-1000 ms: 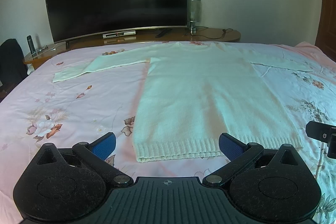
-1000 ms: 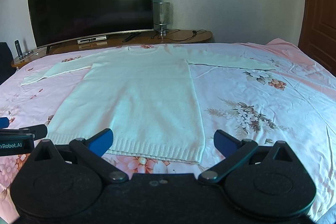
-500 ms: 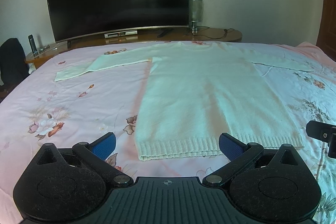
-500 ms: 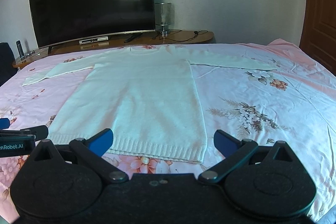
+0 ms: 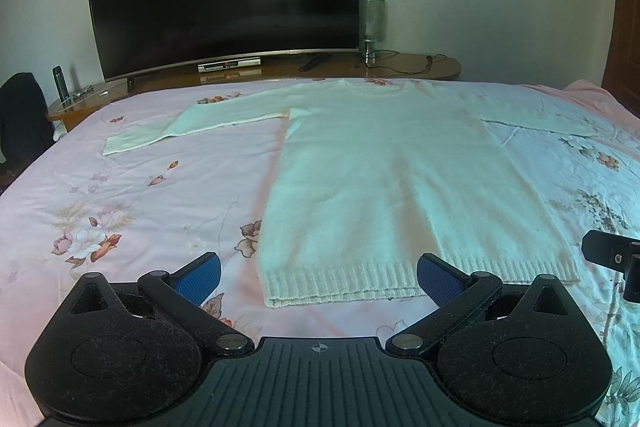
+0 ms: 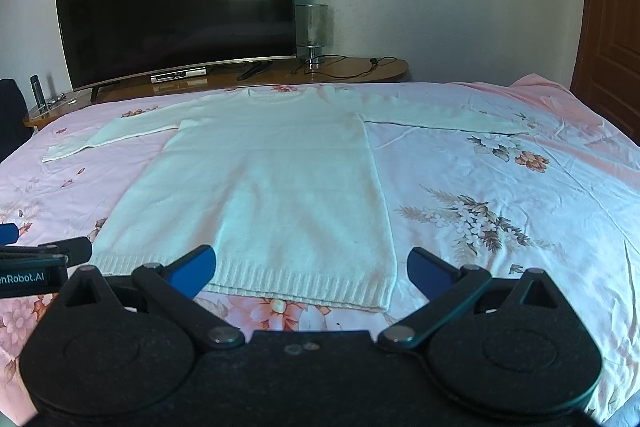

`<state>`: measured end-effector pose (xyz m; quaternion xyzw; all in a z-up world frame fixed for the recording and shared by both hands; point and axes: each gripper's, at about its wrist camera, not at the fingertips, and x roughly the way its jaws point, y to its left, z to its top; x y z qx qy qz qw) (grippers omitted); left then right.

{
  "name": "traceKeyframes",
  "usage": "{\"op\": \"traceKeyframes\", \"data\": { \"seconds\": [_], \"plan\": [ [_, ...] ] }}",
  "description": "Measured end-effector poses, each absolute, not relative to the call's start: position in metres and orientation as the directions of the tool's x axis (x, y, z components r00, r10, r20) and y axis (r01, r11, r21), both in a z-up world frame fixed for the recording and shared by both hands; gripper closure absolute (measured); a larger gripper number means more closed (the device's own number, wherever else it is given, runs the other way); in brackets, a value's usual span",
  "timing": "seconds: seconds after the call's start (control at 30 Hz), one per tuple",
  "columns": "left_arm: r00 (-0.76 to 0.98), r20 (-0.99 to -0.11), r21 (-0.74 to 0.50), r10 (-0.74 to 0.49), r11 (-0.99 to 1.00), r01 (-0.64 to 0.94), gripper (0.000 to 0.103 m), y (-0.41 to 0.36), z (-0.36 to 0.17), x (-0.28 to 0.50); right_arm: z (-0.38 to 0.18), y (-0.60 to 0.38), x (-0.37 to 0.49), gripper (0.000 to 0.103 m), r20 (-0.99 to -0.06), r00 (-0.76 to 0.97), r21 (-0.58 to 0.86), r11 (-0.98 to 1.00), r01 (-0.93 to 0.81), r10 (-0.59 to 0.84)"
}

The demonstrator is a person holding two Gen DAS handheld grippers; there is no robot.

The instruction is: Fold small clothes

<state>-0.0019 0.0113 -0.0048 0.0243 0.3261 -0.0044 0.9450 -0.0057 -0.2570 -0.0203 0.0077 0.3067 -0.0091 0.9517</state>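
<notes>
right gripper (image 5: 612, 259): only a black piece seen at the right edge of the left wrist view, rest cut off; jaw state not readable there.
left gripper (image 6: 44, 259): cut by the left edge of the right wrist view; label reads "enRobot.AI", first letters lost.
sweater hem (image 5: 424, 287): a stretch hidden behind the blue right pad (image 5: 438, 281).
dark bundle (image 5: 22, 123): cut at the left edge, not identifiable.
items on stand (image 5: 84, 91): too small to be named.
door (image 6: 612, 19): cropped by the right edge.
</notes>
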Motion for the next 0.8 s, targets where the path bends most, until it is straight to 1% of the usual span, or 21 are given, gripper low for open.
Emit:
{"op": "traceKeyframes", "data": {
  "seconds": [0.2, 0.27, 0.4, 0.43, 0.53, 0.57, 0.67, 0.77, 0.8],
  "plan": [
    [0.786, -0.619, 0.044, 0.008, 0.999, 0.025, 0.0, 0.011, -0.005, -0.001, -0.02, -0.257, -0.006, 0.001, -0.586, 0.81, 0.011, 1.0, 0.022, -0.011],
    [0.771, -0.637, 0.025, -0.005, 0.999, 0.027, 0.0, 0.012, -0.005, 0.001, -0.021, -0.257, -0.006, 0.001, -0.586, 0.81, 0.013, 1.0, 0.025, -0.013],
    [0.784, -0.619, -0.091, -0.043, 0.996, -0.018, 0.0, 0.029, -0.003, 0.007, -0.022, -0.261, -0.004, 0.001, -0.584, 0.812, 0.025, 0.999, 0.04, -0.018],
    [0.785, -0.618, -0.104, -0.042, 0.994, -0.028, 0.0, 0.032, -0.003, 0.01, -0.022, -0.264, -0.004, 0.001, -0.577, 0.816, 0.027, 0.998, 0.047, -0.023],
    [0.778, -0.621, -0.121, -0.098, 0.992, 0.028, 0.0, 0.038, -0.006, 0.028, -0.021, -0.281, -0.001, 0.001, -0.549, 0.835, 0.076, 0.995, 0.069, -0.016],
    [0.784, -0.614, -0.116, -0.094, 0.993, 0.028, 0.0, 0.04, -0.007, 0.034, -0.021, -0.288, 0.002, 0.001, -0.536, 0.844, 0.085, 0.992, 0.09, -0.031],
    [0.808, -0.584, -0.106, -0.073, 0.994, 0.013, 0.0, 0.05, -0.005, 0.06, -0.013, -0.318, 0.011, 0.001, -0.453, 0.886, 0.101, 0.982, 0.159, -0.097],
    [0.813, -0.582, -0.057, -0.016, 0.998, -0.021, 0.0, 0.061, -0.009, 0.101, -0.003, -0.358, 0.035, 0.001, -0.429, 0.899, 0.18, 0.967, 0.18, -0.088],
    [0.809, -0.587, -0.063, -0.023, 0.998, -0.017, 0.0, 0.064, -0.01, 0.113, -0.001, -0.375, 0.047, 0.002, -0.424, 0.902, 0.22, 0.957, 0.192, -0.083]
  ]
}}
